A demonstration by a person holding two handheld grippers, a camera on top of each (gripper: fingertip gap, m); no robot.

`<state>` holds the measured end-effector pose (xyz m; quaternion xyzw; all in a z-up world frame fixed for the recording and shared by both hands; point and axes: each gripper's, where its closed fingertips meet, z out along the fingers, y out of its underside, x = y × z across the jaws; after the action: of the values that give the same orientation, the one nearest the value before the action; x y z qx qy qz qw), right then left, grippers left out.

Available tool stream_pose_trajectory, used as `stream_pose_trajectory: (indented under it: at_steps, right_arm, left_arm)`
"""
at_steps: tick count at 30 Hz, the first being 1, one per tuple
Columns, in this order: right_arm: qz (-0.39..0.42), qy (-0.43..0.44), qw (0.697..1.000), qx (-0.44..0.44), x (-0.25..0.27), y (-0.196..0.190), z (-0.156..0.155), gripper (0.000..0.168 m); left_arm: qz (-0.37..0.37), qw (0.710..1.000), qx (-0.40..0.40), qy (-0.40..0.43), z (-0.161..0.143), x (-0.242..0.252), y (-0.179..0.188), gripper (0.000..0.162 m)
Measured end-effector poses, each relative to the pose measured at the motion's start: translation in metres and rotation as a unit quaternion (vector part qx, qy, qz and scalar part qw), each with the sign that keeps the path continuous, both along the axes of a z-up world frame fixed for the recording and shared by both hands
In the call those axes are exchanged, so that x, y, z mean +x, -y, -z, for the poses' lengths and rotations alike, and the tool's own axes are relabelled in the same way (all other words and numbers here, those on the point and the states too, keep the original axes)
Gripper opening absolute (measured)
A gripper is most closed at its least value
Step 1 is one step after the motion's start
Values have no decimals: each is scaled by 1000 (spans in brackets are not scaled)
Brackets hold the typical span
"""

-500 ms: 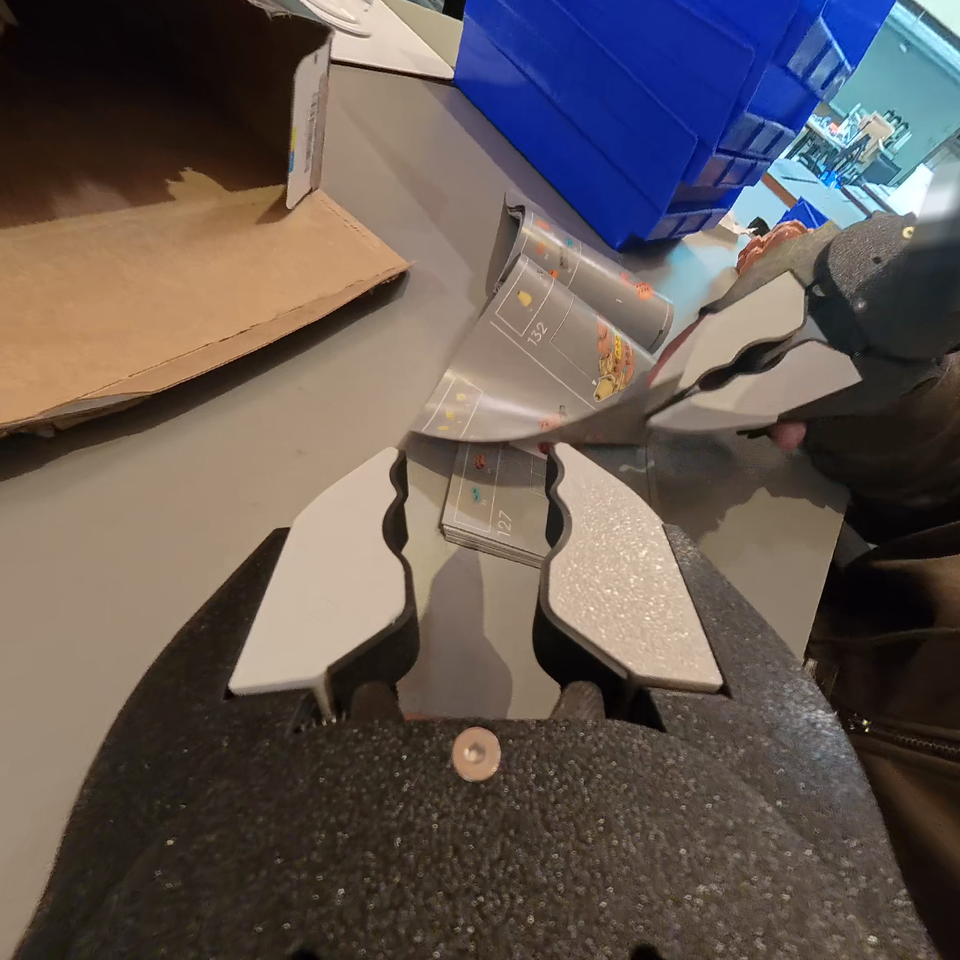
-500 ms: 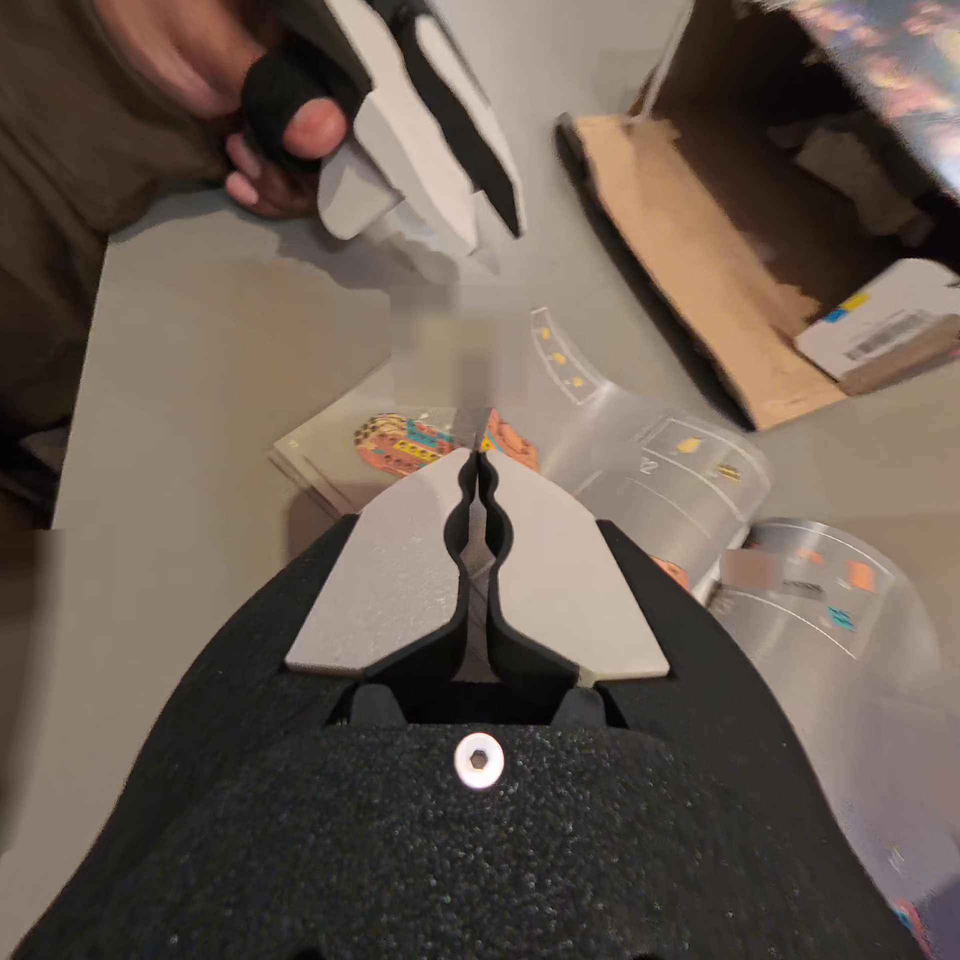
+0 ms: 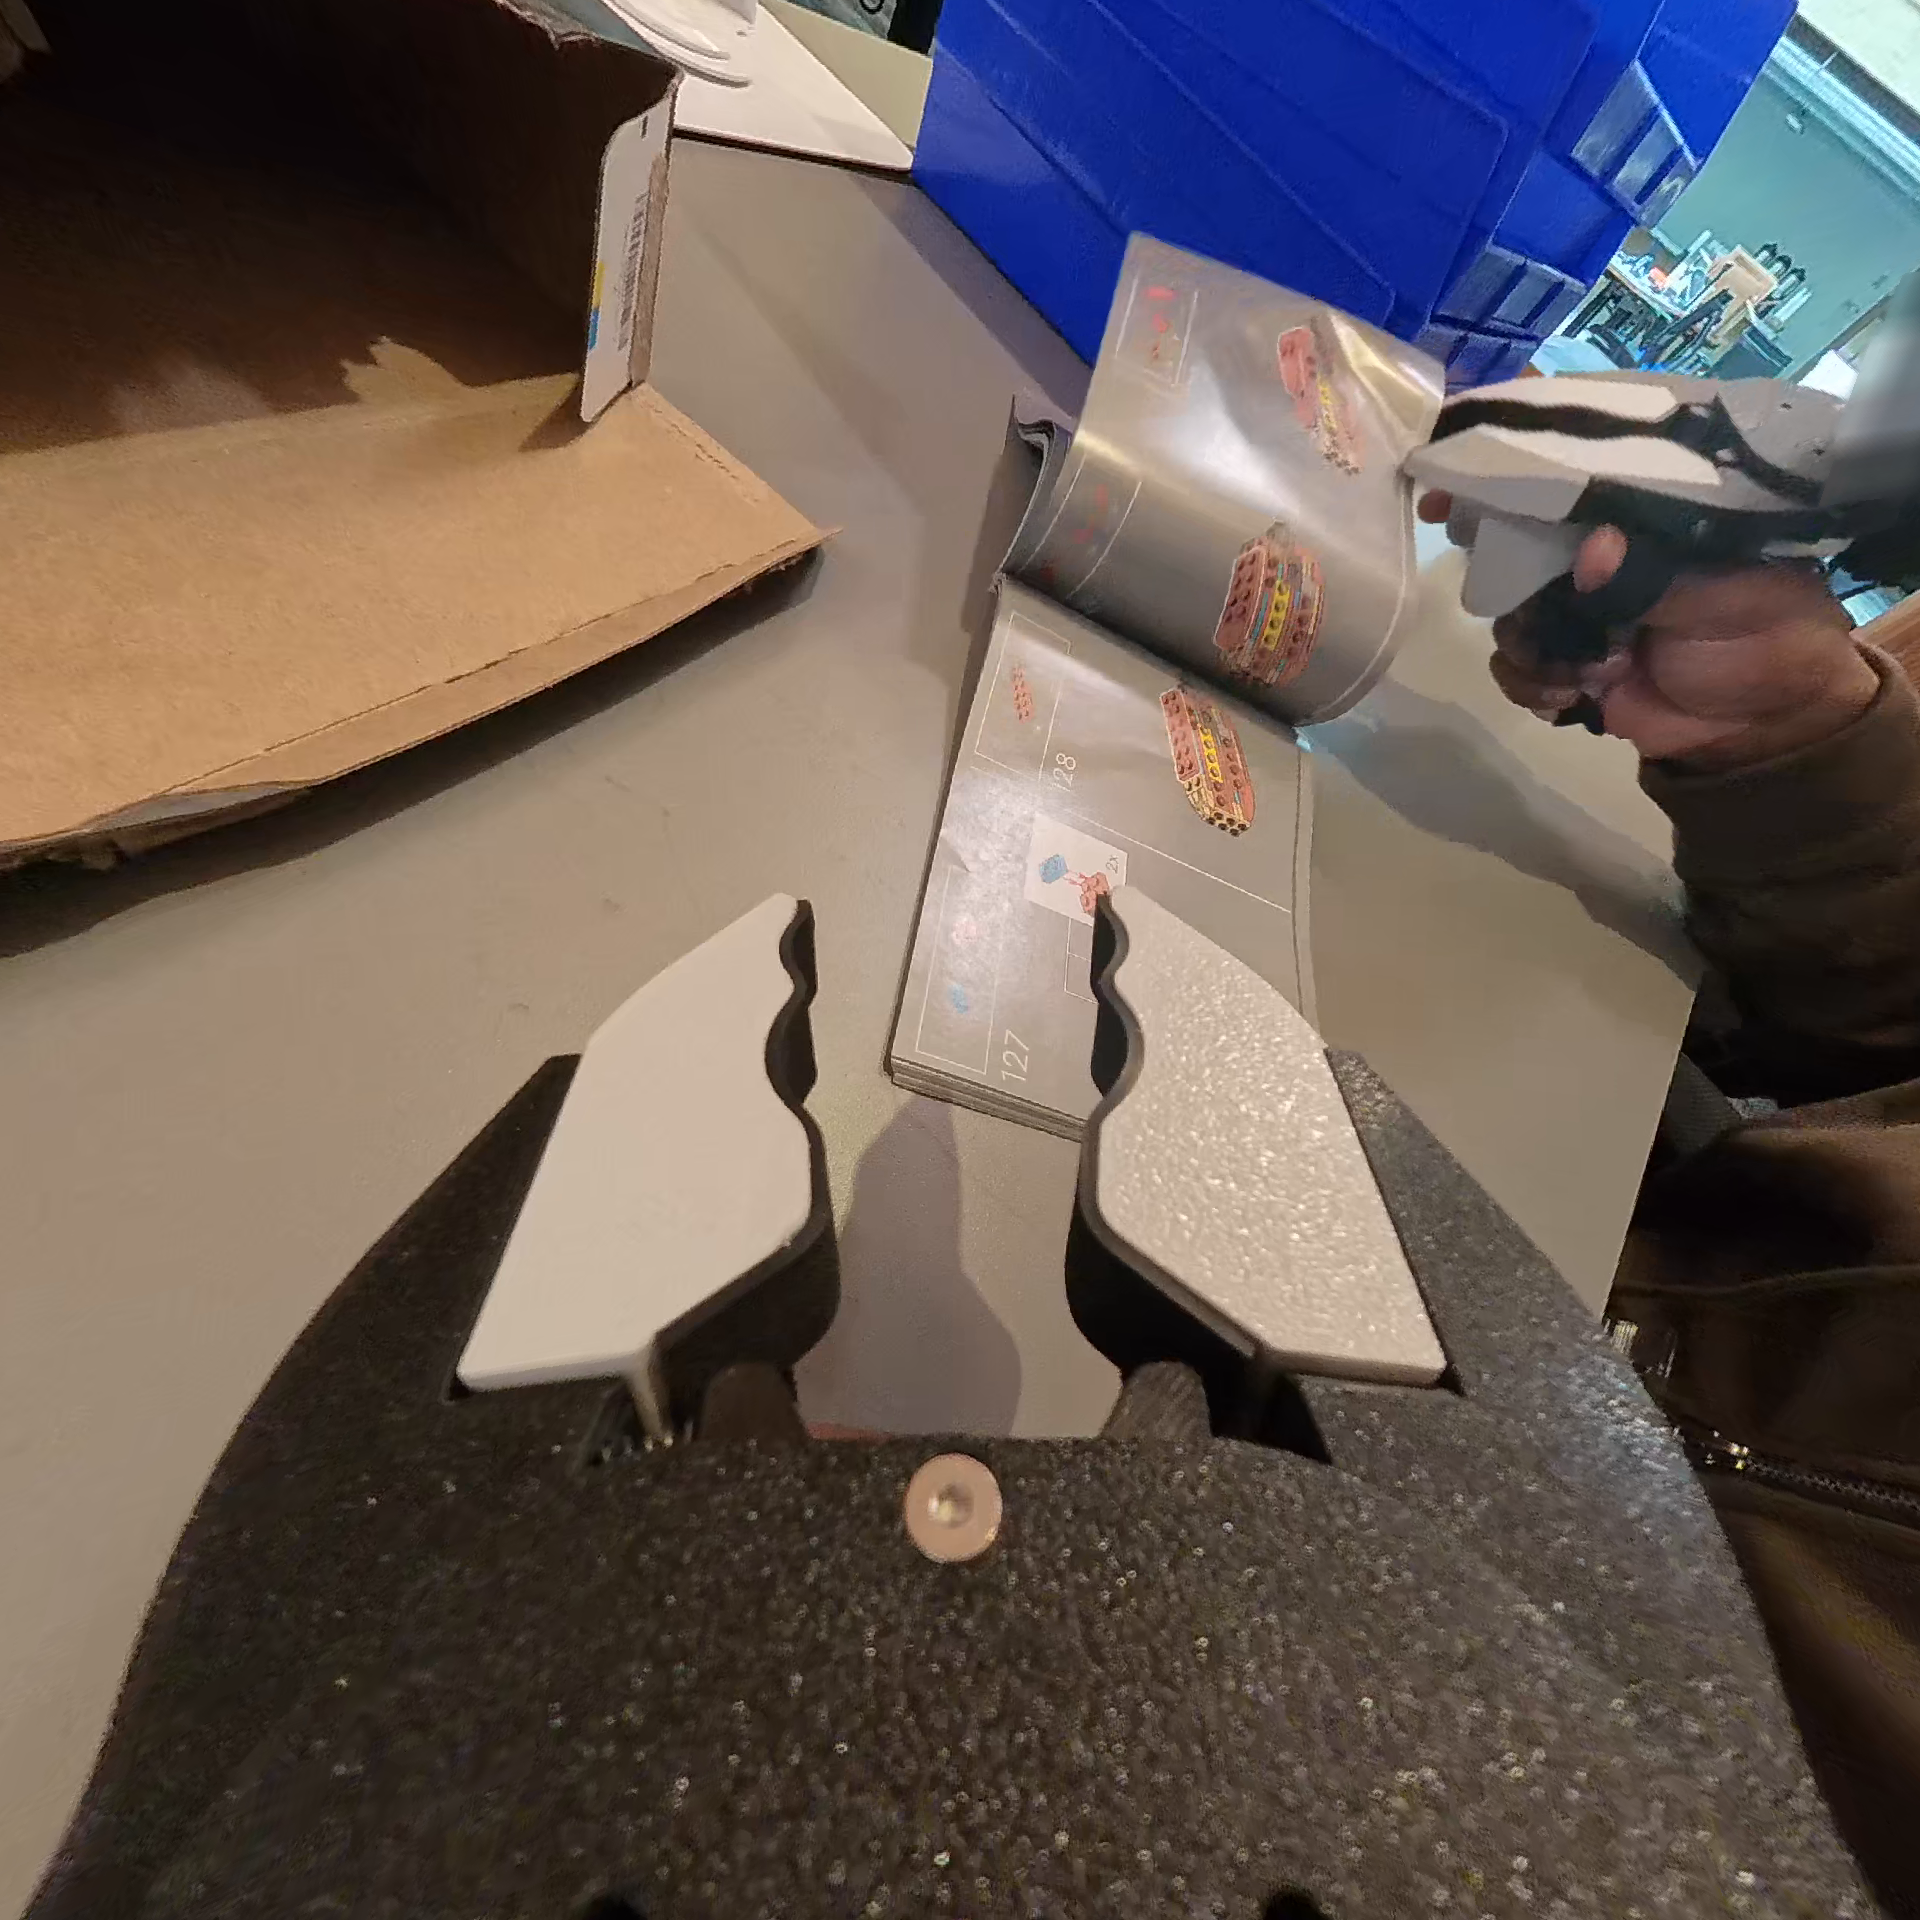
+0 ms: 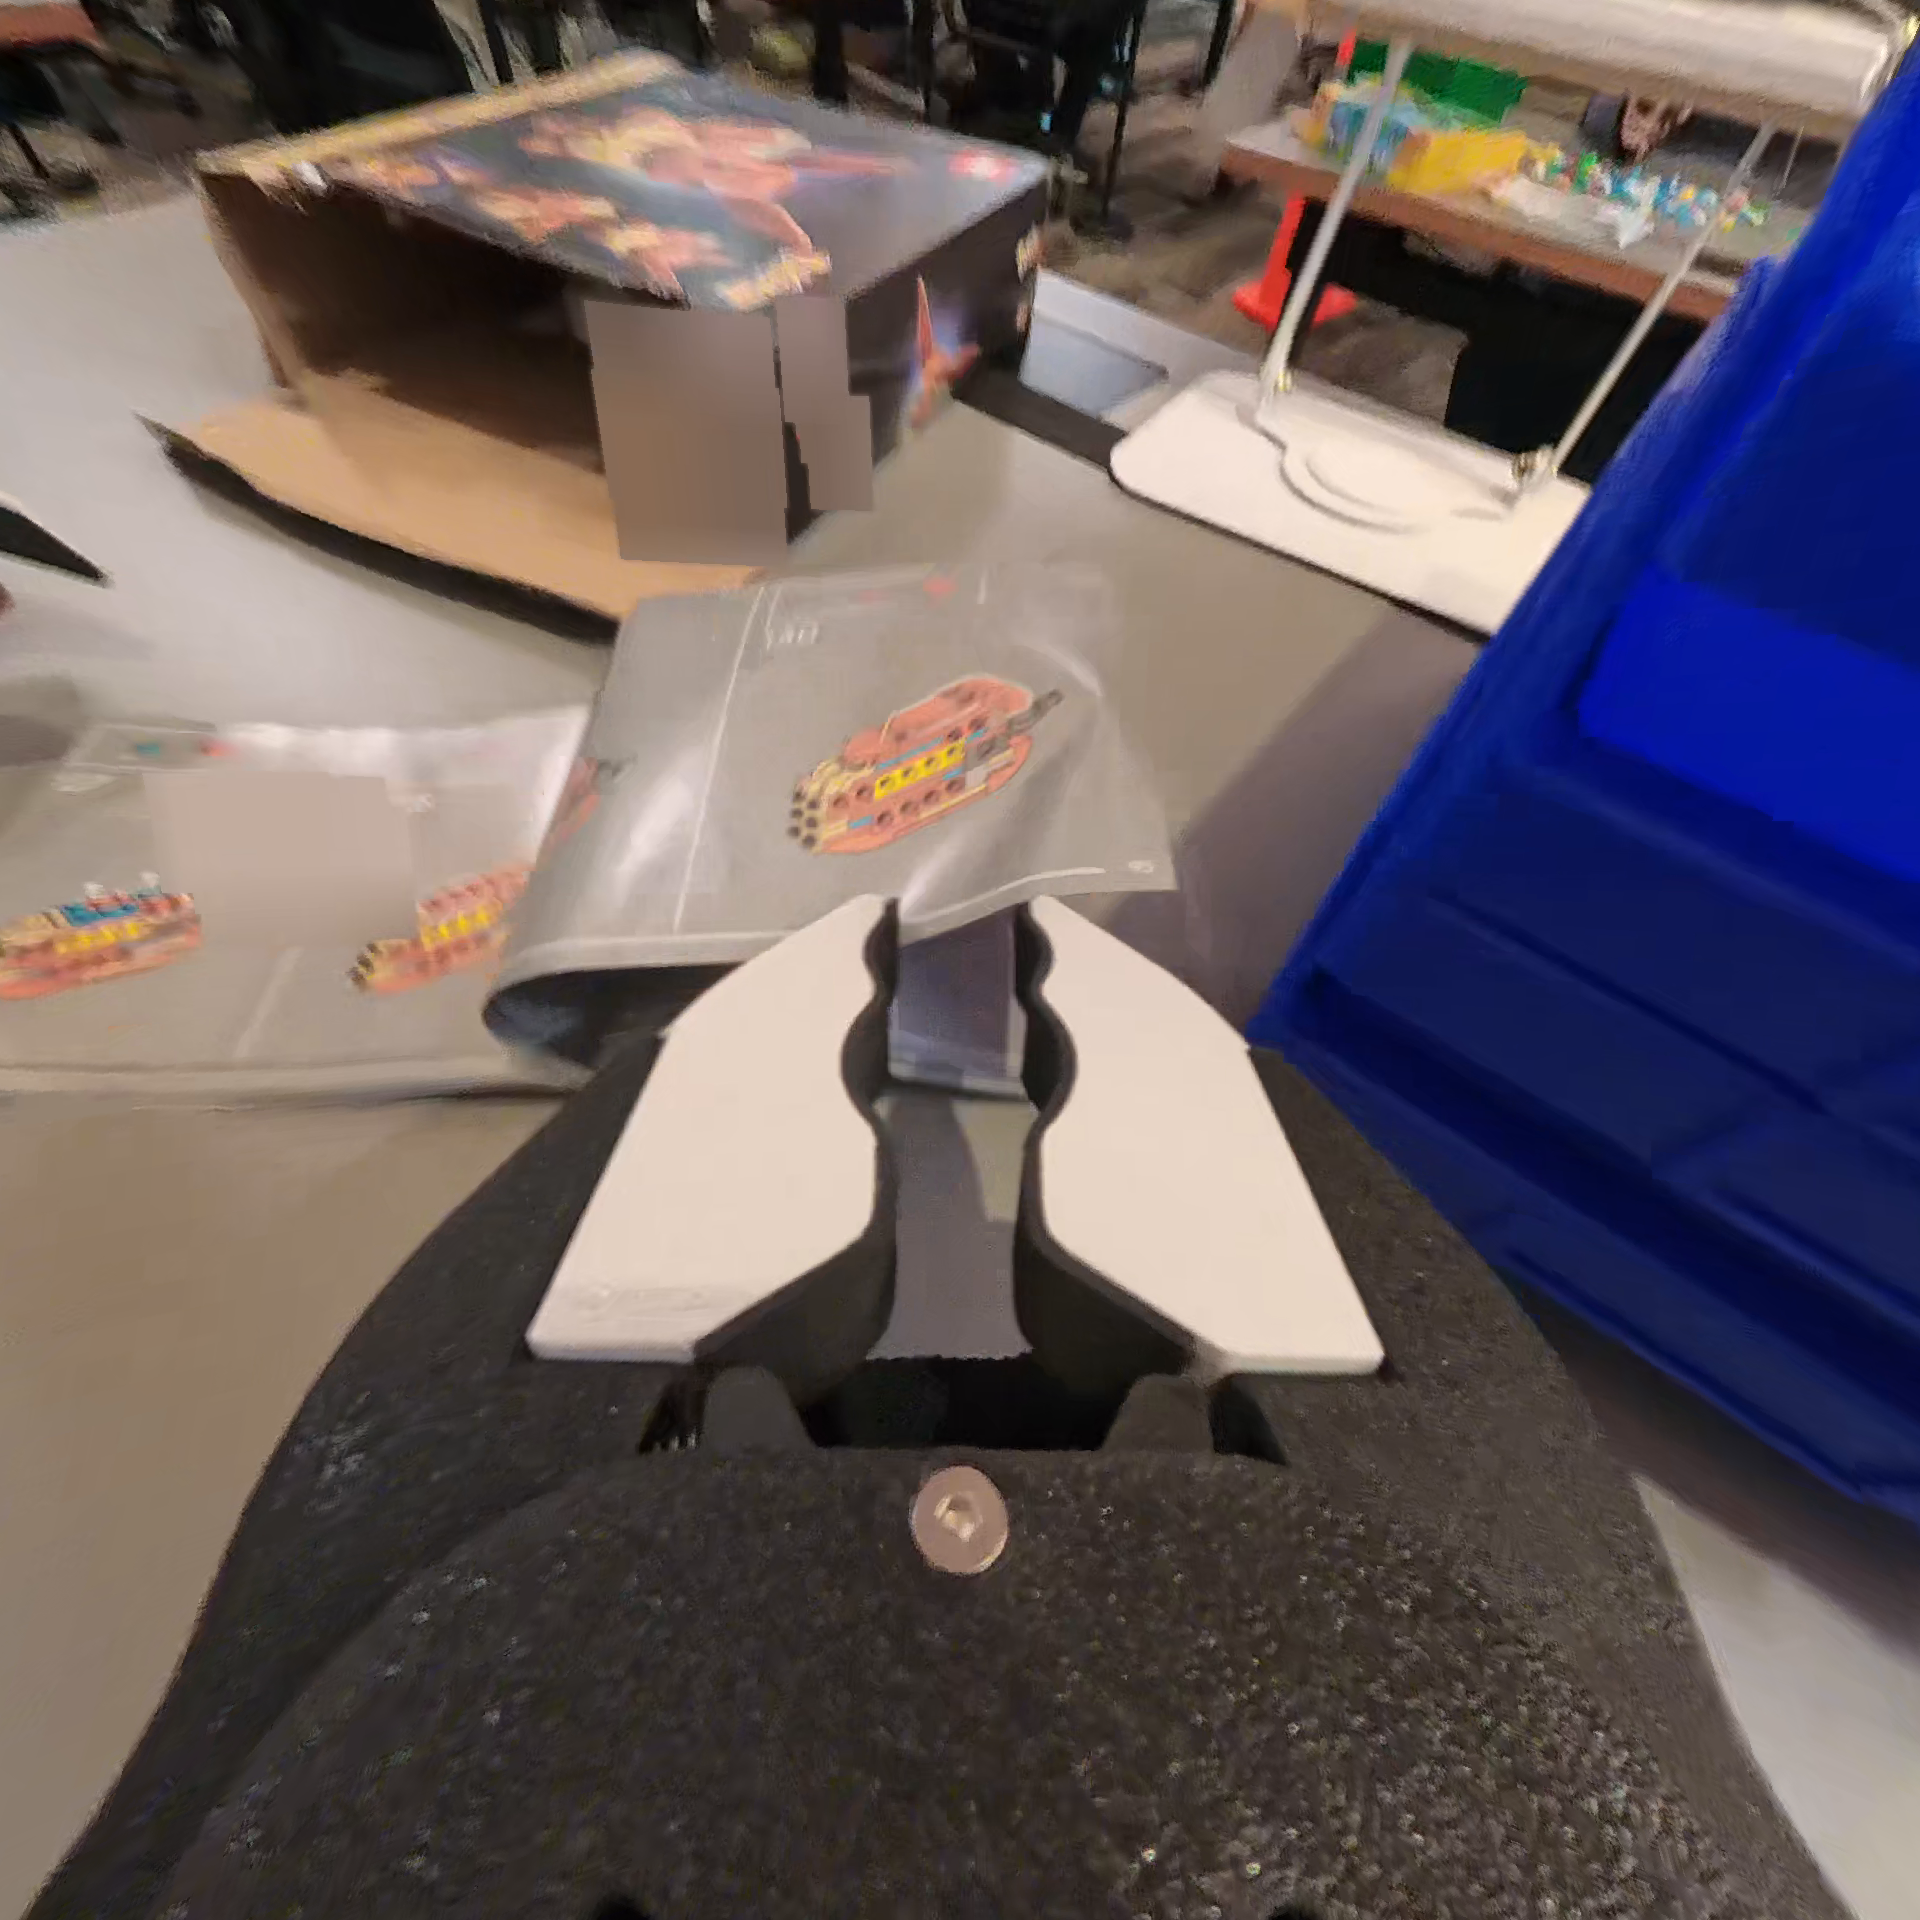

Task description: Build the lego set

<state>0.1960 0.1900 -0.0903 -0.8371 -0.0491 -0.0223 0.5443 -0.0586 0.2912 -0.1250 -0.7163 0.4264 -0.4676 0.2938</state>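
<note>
**Grippers at the open booklet**

The left gripper [image 3: 951, 935] hangs low over the grey table [image 3: 364, 1039], tilted forward, its jaws wide apart and holding nothing. Its right fingertip overlaps the near corner of the booklet [image 3: 1122, 790], which lies open on the table between the cardboard box [image 3: 312, 582] and the blue bins [image 3: 1299, 156].

The right gripper [image 4: 956, 914] is level with the raised page [image 4: 862, 758], pointing at its free edge. Its jaws stand a little apart; the page edge lies at the fingertips, but whether they touch it cannot be told. In the left wrist view a hand [image 3: 1683, 665] holds this gripper out sideways at the curled page, beside the bins.
</note>
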Motion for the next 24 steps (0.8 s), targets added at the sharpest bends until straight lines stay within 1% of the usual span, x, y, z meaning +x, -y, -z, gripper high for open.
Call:
stream_pose_trajectory:
  at_steps: [1,3,6,8,10,12,14,17,20,21,24]
  right_arm:
    - [1,15,1000,-12,3,6,4,27]
    - [-1,68,997,-24,6,17,5,30]
    - [-5,169,985,-33,6,28,-4,35]
    - [-17,221,975,-25,0,28,-16,39]
    - [-90,244,965,-1,-30,23,-27,37]
    - [-191,257,947,6,-73,19,-24,36]
    - [-293,253,922,-9,-116,16,-9,37]
    - [-409,253,876,-40,-166,11,18,40]
    - [-492,232,835,-80,-201,11,46,45]
    - [-509,224,826,-93,-209,12,54,46]
    - [-525,218,816,-107,-221,8,69,46]
  left_arm:
    - [0,1000,0,-1,0,0,0,51]
    - [0,1000,1,-2,0,0,0,51]
    - [-1,1000,1,-3,1,0,0,51]
    - [-1,1000,1,-4,1,1,0,51]
    - [-1,1000,1,-5,1,1,0,51]
    - [-1,1000,0,-5,2,1,0,51]
    - [-1,1000,0,-5,2,1,0,51]
    - [-2,1000,-1,-2,1,1,0,51]
    - [-2,1000,-3,1,0,0,-1,51]
    - [-2,1000,-5,2,0,0,-1,51]
    - [-3,1000,-9,8,-1,-1,-1,51]
